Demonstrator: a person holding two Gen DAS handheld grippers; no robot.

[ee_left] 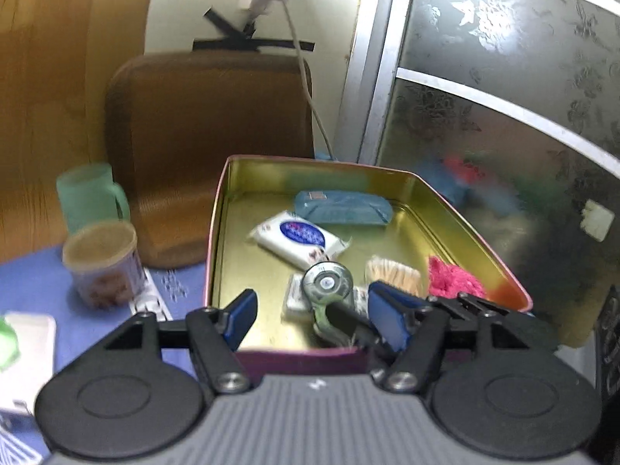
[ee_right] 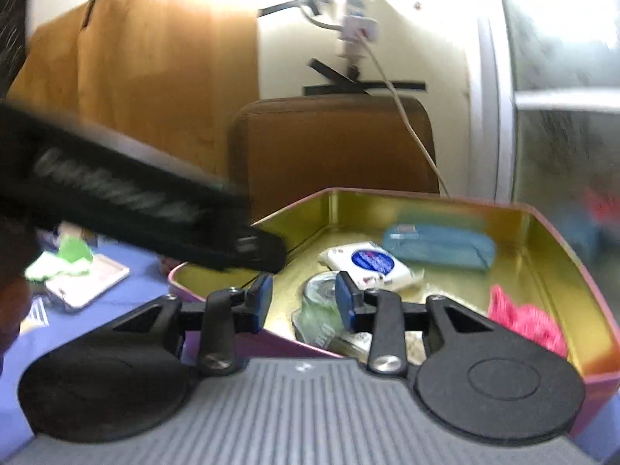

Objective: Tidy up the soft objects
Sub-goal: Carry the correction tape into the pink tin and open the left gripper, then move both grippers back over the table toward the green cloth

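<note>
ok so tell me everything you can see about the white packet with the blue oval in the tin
The white packet is a soft, sealed plastic pouch, probably tissues or wipes, with a dark blue oval label on top and a crimped end. It lies flat and slanted on the floor of the gold-lined tin, near the middle. The blue packet lies just behind it, and the round clear disc sits at its near edge. No gripper touches it.
</note>
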